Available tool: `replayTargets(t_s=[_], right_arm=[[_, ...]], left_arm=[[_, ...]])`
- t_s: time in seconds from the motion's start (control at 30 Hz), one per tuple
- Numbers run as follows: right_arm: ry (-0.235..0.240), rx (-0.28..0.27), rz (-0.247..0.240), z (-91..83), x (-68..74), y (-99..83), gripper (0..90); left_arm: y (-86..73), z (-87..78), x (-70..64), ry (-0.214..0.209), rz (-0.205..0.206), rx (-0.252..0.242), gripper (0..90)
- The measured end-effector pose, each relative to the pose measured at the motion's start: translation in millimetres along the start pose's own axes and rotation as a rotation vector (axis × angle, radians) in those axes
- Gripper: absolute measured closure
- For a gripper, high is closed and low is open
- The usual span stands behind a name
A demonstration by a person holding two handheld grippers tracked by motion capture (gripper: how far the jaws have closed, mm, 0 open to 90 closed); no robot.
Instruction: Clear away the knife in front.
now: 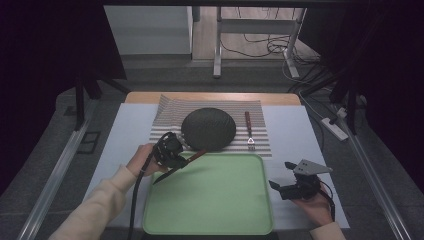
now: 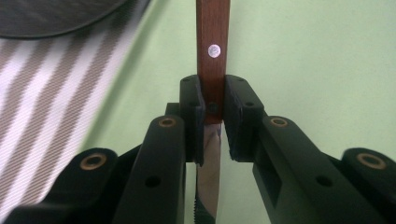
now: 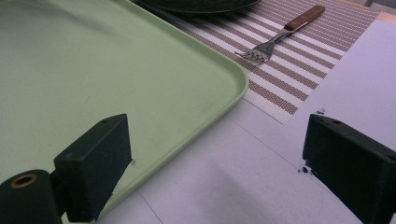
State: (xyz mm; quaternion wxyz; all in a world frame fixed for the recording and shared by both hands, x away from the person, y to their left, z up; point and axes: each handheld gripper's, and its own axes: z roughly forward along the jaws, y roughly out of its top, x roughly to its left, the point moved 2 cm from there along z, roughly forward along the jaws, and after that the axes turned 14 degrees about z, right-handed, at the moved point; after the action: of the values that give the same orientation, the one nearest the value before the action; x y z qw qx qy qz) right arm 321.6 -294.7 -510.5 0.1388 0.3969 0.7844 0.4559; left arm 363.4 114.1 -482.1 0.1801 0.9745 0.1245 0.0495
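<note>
My left gripper [image 1: 181, 161] is shut on a knife [image 1: 179, 166] with a brown wooden handle [image 2: 213, 51], held above the left upper corner of the green tray [image 1: 210, 215]. Its jaws pinch the handle where it meets the steel blade [image 2: 208, 186]. A dark round plate [image 1: 208, 128] rests on a striped placemat [image 1: 167, 112] beyond the tray. A fork [image 1: 248, 131] with a wooden handle lies on the mat right of the plate, also seen as the fork [image 3: 275, 39] in the right gripper view. My right gripper [image 1: 281, 176] is open beside the tray's right edge [image 3: 233, 93], holding nothing.
A white sheet [image 1: 295, 125] covers the table under the mat and tray. Metal rails run along both table sides. Behind the table stand a table frame and loose cables on the floor [image 1: 265, 47].
</note>
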Motion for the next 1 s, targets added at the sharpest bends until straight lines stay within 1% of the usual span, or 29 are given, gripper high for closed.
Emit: replayTargets(t_s=[0.1,0.27,0.47,0.5,0.53,0.6,0.63,0.7,0.77,0.8,0.83,0.93,1.0], right_arm=[[0.000,0.000,0.001,-0.1,0.0,0.0,7.9],[-0.001,0.002,0.000,0.0,0.0,-0.2,7.9],[-0.004,0.004,-0.002,-0.2,0.0,-0.2,7.9],[-0.004,0.004,-0.002,-0.3,0.0,-0.2,7.9],[-0.004,0.004,-0.001,-0.3,0.0,-0.2,7.9],[-0.002,0.003,0.000,-0.1,-0.1,-0.2,7.9],[-0.002,0.005,-0.004,-0.1,-0.1,-0.2,7.9],[-0.002,0.005,-0.003,0.0,0.0,-0.1,7.9],[-0.008,0.005,-0.006,-0.1,0.2,-0.1,7.9],[-0.008,0.006,-0.005,0.0,0.1,-0.1,7.9],[-0.003,0.005,-0.004,0.3,-0.2,-0.1,7.9],[-0.004,0.006,-0.002,0.6,-0.3,-0.2,7.9],[-0.005,0.007,-0.002,0.6,-0.3,-0.3,7.9]], left_arm=[[0.8,5.6,-3.7,-0.013,0.002,-0.004,77.6],[0.4,15.7,-11.4,-0.046,0.004,0.001,77.7],[-1.8,28.2,-27.5,-0.082,0.014,0.006,78.1],[-2.6,28.4,-31.0,-0.090,0.016,-0.021,84.1],[-2.5,28.2,-34.0,-0.096,0.013,-0.029,87.4],[-2.2,28.0,-38.1,-0.083,0.026,-0.026,87.5],[-1.8,28.1,-39.4,-0.084,0.029,-0.027,83.3],[-0.4,27.6,-39.6,-0.082,0.034,-0.034,83.2],[3.5,25.9,-38.0,-0.068,0.041,-0.069,86.4],[6.3,25.4,-37.1,-0.068,0.047,-0.088,88.6],[9.9,25.5,-36.4,-0.072,0.050,-0.097,88.7],[23.3,29.2,-34.4,-0.080,0.091,-0.118,88.8],[33.6,34.5,-33.7,-0.082,0.107,-0.122,88.8]])
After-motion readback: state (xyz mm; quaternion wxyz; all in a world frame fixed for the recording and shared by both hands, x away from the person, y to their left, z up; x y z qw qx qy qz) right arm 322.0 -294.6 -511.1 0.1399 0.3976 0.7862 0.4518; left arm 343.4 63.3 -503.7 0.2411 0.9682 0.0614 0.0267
